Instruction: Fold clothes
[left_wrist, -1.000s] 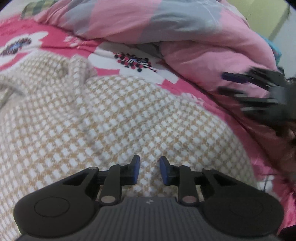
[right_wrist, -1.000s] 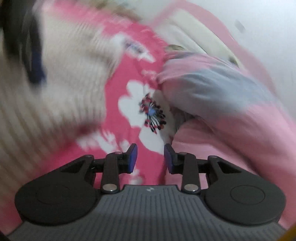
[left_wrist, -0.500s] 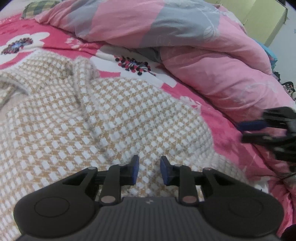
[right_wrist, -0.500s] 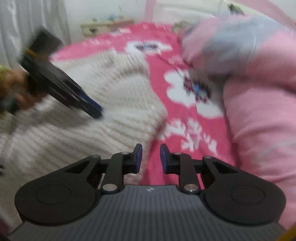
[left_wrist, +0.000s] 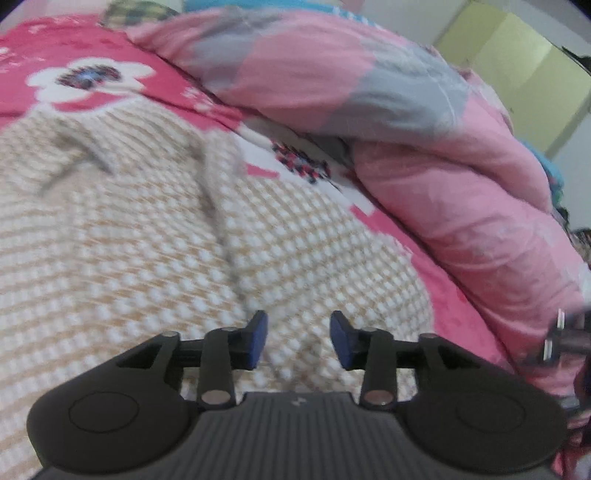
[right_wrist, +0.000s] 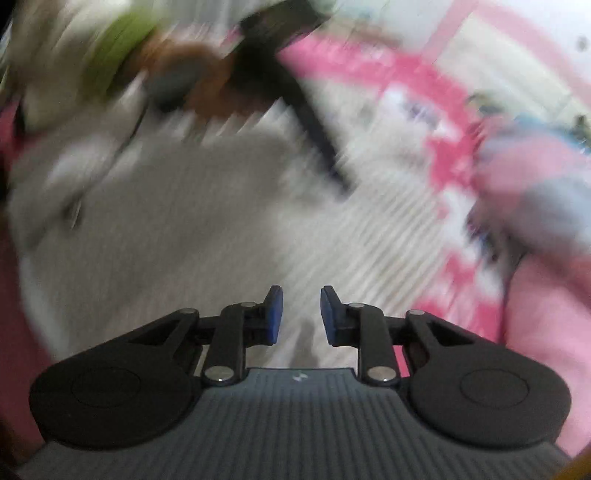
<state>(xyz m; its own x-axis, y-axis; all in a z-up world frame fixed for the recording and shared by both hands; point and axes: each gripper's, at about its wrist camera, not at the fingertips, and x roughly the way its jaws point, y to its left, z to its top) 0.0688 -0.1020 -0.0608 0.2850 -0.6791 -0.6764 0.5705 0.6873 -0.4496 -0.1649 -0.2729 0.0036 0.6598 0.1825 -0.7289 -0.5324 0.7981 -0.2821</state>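
Note:
A cream and tan checked knit sweater (left_wrist: 147, 258) lies spread on the pink floral bedsheet (left_wrist: 22, 55). My left gripper (left_wrist: 299, 339) hovers over its right part with the jaws opening and nothing between them. In the blurred right wrist view the sweater (right_wrist: 184, 240) fills the middle. My right gripper (right_wrist: 301, 314) is over it, with a narrow gap between its blue pads (right_wrist: 275, 314) and nothing in that gap. The left gripper (right_wrist: 332, 166) shows there at the top, held by a hand (right_wrist: 207, 74) with a green sleeve (right_wrist: 118, 44). A blurred piece of the right gripper (left_wrist: 554, 339) sits at the right edge of the left wrist view.
A bulky pink and grey duvet (left_wrist: 406, 110) is bunched along the right side of the bed, close to the sweater's right edge. A yellow-green cabinet (left_wrist: 517, 74) stands behind it. Bare sheet shows beyond the sweater's far edge.
The left jaws have spread wider. The right gripper has swung left from the duvet and bare sheet to over the sweater, and has slid down the right edge of the left wrist view.

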